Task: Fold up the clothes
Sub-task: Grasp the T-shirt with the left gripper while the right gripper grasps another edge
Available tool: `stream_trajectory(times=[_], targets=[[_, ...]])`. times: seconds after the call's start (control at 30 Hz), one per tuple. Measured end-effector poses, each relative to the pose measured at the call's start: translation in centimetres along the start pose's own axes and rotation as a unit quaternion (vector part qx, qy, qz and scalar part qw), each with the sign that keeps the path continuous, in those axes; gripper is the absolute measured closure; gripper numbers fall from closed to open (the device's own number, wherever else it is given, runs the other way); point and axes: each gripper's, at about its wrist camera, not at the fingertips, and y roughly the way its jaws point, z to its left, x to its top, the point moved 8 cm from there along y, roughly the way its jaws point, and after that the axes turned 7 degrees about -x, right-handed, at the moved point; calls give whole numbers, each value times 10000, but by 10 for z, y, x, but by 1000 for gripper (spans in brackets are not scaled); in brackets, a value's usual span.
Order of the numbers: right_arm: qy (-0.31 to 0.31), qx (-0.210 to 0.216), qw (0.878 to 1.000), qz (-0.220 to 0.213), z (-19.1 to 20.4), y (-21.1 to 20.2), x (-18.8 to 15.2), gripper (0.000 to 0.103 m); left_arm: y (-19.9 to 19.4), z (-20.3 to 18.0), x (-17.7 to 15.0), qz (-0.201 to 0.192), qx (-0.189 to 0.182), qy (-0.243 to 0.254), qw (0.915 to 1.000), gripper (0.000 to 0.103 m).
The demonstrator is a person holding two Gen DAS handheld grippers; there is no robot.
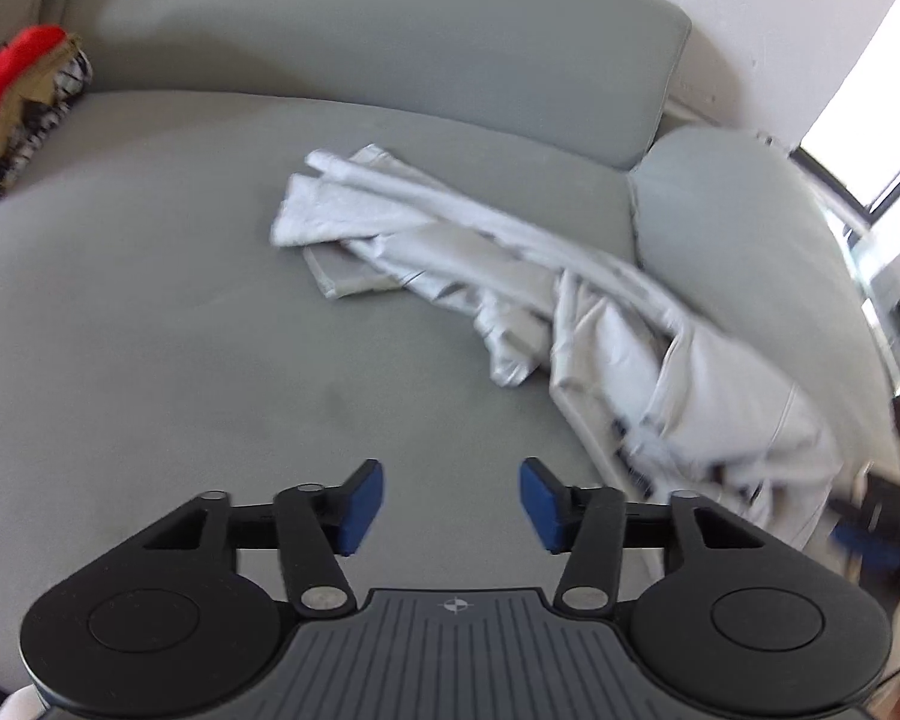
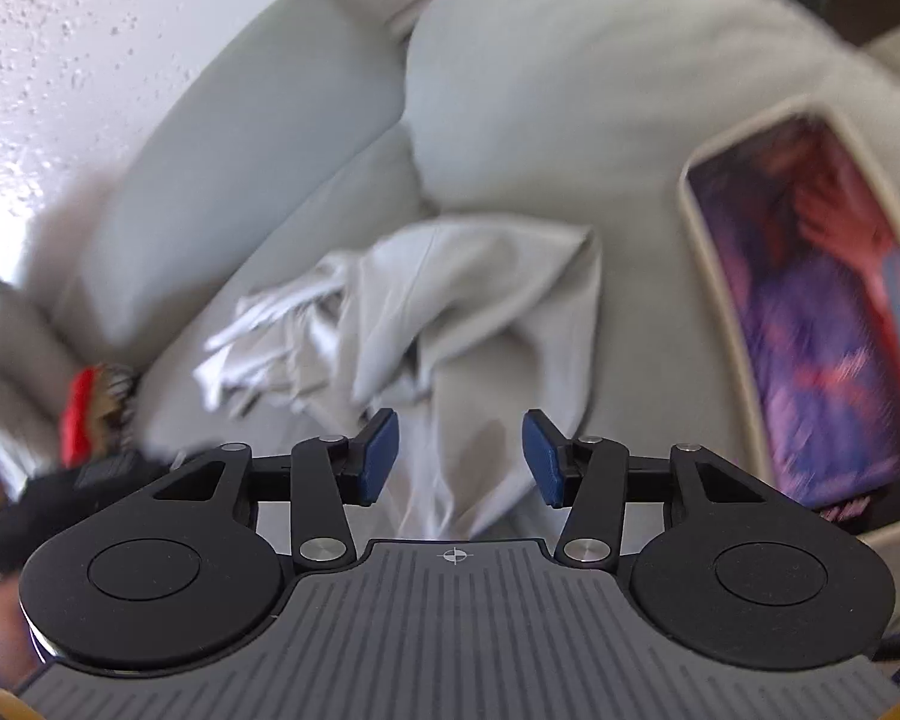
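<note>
The pale garment (image 1: pixel 510 276) lay crumpled on the sofa seat (image 1: pixel 150 300), trailing from centre toward four o'clock in the left wrist view. The left gripper (image 1: pixel 451 507) hung over bare cushion, jaws spread, nothing between them. The right gripper (image 2: pixel 460 459) hovered above the cloth, jaws likewise spread and empty, though blur obscured any contact. Risk noted: a pinch into the bunched layers might catch several folds together, dragging the heap instead of one edge. A clothes pile (image 1: pixel 24 102) sat at ten o'clock.
</note>
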Motion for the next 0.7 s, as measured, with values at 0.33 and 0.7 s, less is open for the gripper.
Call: stream_trajectory(times=[0.33, 0.7], targets=[[1207, -438, 9916, 177, -37, 20, -1, 54, 73, -17, 42, 119, -722, -716, 9947, 87], [1792, -423, 9802, -726, -47, 31, 7, 102, 70, 3, 41, -65, -895, -1340, 9869, 83]])
